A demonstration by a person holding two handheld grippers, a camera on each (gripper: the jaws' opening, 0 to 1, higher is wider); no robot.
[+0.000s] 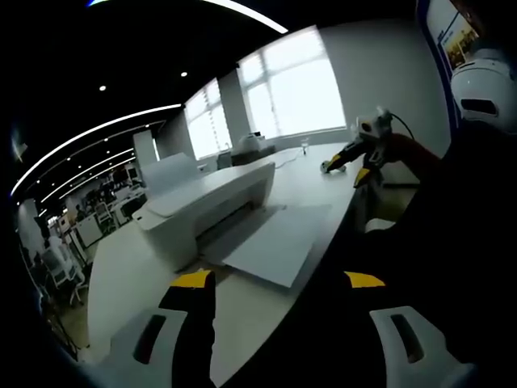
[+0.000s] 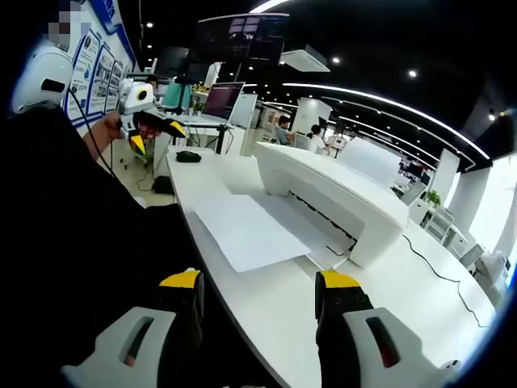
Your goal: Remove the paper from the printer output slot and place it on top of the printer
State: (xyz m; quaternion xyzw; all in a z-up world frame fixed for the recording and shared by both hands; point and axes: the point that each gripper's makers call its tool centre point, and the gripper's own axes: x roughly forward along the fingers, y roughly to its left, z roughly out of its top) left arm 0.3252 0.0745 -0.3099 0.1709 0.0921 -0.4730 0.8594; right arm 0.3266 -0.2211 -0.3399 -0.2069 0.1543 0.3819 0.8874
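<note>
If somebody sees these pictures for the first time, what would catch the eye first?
Probably the long white printer on the white table, with a white sheet of paper lying flat in front of its output slot. Then the yellow-tipped jaws of each open gripper, apart at the bottom of each view.

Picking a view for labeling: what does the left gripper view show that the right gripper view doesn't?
Left gripper view alone: bright windows behind the table's far end and, at its right edge, the right hand-held gripper held up.

Right gripper view alone: monitors on a far desk, a dark mouse-like object on the table, posters on the wall, and the left hand-held gripper held up at left.

Both: the white printer on the white table, with paper extending from its output slot.
</note>
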